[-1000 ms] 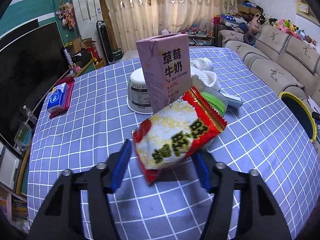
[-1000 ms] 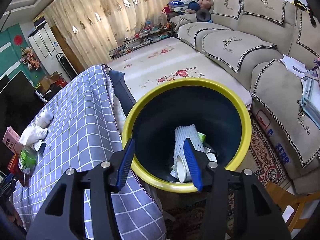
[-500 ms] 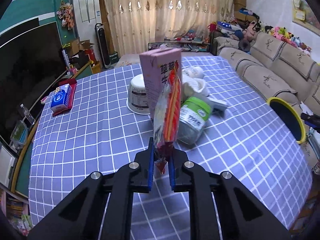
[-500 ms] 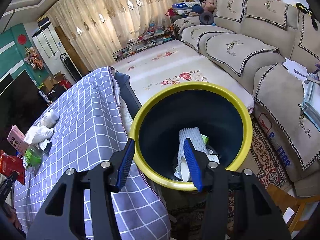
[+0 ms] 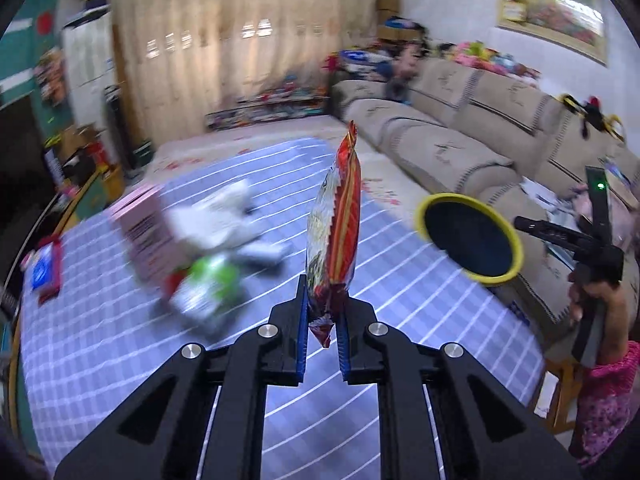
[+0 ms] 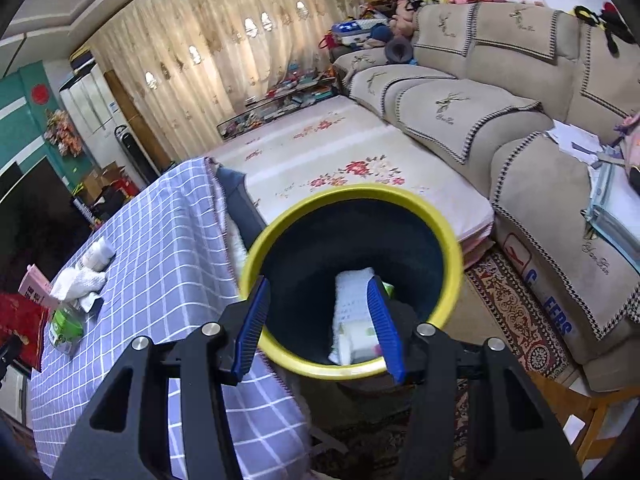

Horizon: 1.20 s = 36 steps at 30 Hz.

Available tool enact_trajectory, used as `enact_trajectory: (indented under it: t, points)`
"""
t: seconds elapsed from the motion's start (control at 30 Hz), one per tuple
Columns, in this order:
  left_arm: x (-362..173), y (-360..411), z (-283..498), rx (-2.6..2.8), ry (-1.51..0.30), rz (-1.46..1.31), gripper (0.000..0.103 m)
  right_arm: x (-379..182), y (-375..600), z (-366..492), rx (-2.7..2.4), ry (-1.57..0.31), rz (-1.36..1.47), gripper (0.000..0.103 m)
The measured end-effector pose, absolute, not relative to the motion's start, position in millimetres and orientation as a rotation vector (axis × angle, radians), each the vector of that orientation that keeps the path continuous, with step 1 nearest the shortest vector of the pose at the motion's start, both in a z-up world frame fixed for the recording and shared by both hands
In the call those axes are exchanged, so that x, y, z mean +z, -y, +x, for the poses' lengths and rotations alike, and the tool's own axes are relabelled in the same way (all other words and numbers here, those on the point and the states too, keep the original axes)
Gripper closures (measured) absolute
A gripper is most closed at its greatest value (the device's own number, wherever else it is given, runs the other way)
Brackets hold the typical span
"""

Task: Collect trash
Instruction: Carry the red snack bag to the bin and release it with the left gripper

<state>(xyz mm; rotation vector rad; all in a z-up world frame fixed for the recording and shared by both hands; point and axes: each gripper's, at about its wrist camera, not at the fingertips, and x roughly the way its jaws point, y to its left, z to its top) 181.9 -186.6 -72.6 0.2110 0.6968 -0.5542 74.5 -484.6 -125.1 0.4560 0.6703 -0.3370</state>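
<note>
Blue pads (image 5: 302, 328) of the left gripper (image 5: 322, 326) pinch the lower end of a red and white snack bag (image 5: 335, 232), which stands upright, edge-on to the camera, lifted clear above the blue checked tablecloth (image 5: 400, 292). Its crimped top edge points up toward the sofa (image 5: 472, 148) in the background. To the left of the bag, blurred on the table, lie a pink carton (image 5: 146, 232), a green-labelled bottle (image 5: 208, 284) on its side just beside the carton, and a crumpled white cloth (image 5: 224, 220) behind them. Near the far left table edge sits a small blue packet on a red tray (image 5: 46, 276). To the right, past the table edge, is the yellow-rimmed trash bin (image 5: 512, 248), dark inside.

In the right wrist view, the right gripper (image 6: 320, 320) has its blue fingers (image 6: 254, 324) spread wide with nothing between them, held over the near rim of the same trash bin (image 6: 452, 256). Inside the bin lie a white foam-net sleeve (image 6: 352, 284) and some pale paper scraps beside it. The bin stands on the floor just beside the table's corner, where the tablecloth (image 6: 168, 240) hangs down. On the table at far left in this view are the white cloth (image 6: 82, 282), the green-labelled bottle (image 6: 66, 326), the pink carton (image 6: 36, 288), a white bottle (image 6: 98, 254) lying beyond the cloth, and the red snack bag (image 6: 20, 328) at the picture's edge. A floral mat (image 6: 340, 160) covers the floor between the table and the sofa (image 6: 520, 120)
</note>
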Motion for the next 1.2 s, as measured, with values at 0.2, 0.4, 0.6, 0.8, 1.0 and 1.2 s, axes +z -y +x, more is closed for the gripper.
enact_trajectory:
  t: [0.2,0.4,0.6,0.8,1.0,1.2]
  points:
    - [-73.2,264.2,193.6,-0.700,-0.715,0.256,0.090,-131.1,518.5,55.7,-0.386,-0.652,0.509,0.054]
    - [-89.3,358.3,210.5,-0.844,-0.779,0.318,0.090,-141.4,548.2,41.0,-0.426,-0.648,0.554,0.054]
    - [-124.6,441.7,234.1,-0.902,-0.853,0.388,0.090,-147.6,571.0,32.5,-0.454,-0.649,0.581,0.053]
    - [-164.1,494.7,255.3,-0.898,-0.933,0.441,0.083,-155.4,582.2,30.3,-0.464,-0.664,0.600,0.052]
    - [-164.9,498.1,258.4,-0.856,-0.903,0.420,0.041,-159.1,584.8,32.4,-0.456,-0.676,0.604,0.051]
    - [-115.9,436.6,234.4,-0.800,-0.765,0.344,0.022,-157.9,574.4,38.7,-0.431,-0.684,0.588,0.049]
